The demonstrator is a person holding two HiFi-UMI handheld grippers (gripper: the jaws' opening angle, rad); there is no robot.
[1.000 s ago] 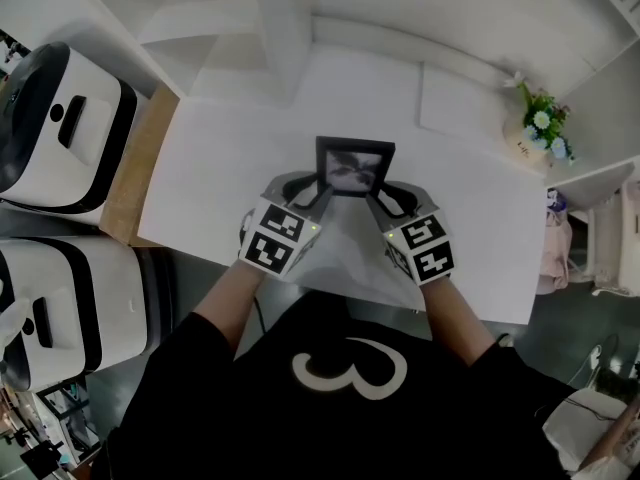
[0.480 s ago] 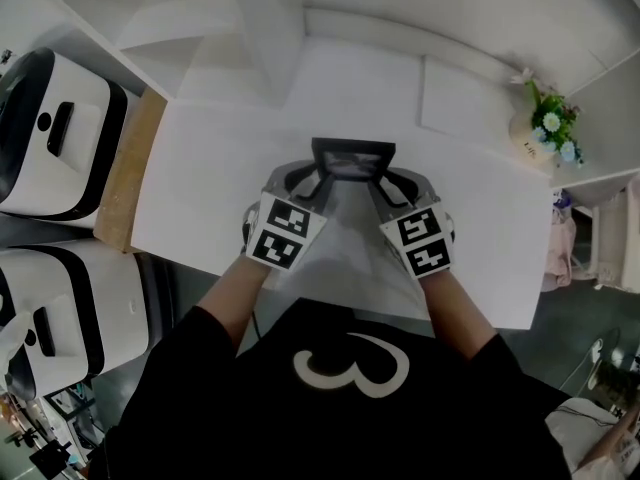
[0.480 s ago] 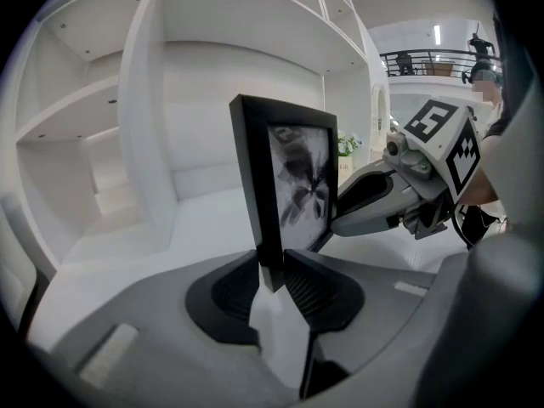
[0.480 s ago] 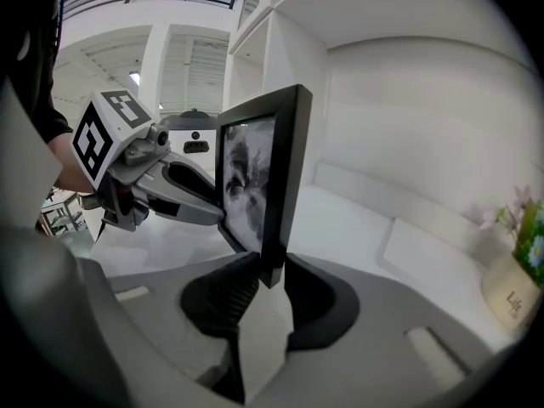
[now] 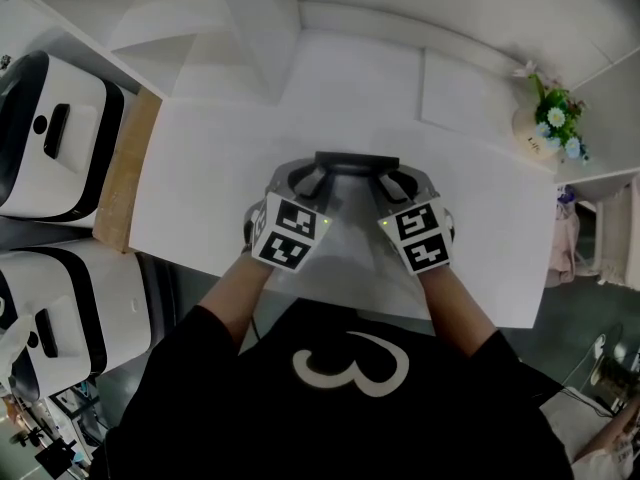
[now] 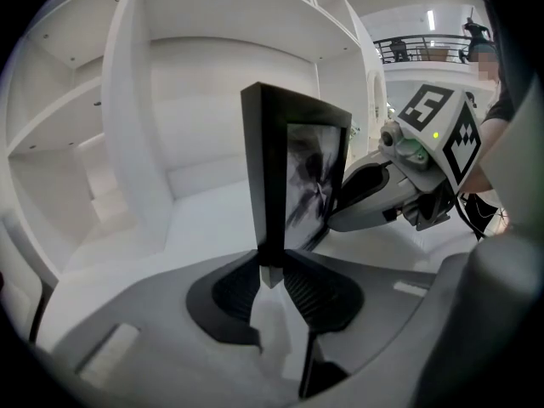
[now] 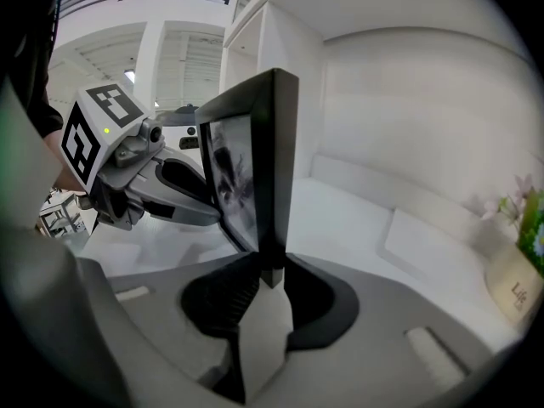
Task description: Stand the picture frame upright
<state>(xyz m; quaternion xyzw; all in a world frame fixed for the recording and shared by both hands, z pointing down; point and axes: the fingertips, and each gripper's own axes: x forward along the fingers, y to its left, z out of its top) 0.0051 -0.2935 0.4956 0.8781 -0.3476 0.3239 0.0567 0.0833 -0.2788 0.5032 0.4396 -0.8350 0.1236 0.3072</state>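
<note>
A black picture frame [image 5: 356, 158] stands nearly upright on the white table [image 5: 210, 168], so the head view shows only its top edge. My left gripper [image 5: 314, 182] holds its left side and my right gripper [image 5: 386, 184] its right side. In the left gripper view the frame's edge [image 6: 272, 177] sits between the pads of the left gripper [image 6: 270, 275], whose jaws are closing on it. In the right gripper view the frame [image 7: 265, 160] sits likewise in the right gripper [image 7: 270, 277], jaws also closing. The dark picture faces the person.
A small pot of flowers [image 5: 545, 128] stands at the table's far right, near a flat white panel [image 5: 465, 98]. White shelving [image 5: 250, 18] rises behind the table. A wooden strip [image 5: 125, 168] and white and black appliances [image 5: 60, 128] lie to the left.
The frame has tipped from leaning back, with its picture showing, to nearly upright with only the top edge seen from above. Both grippers have risen with it.
</note>
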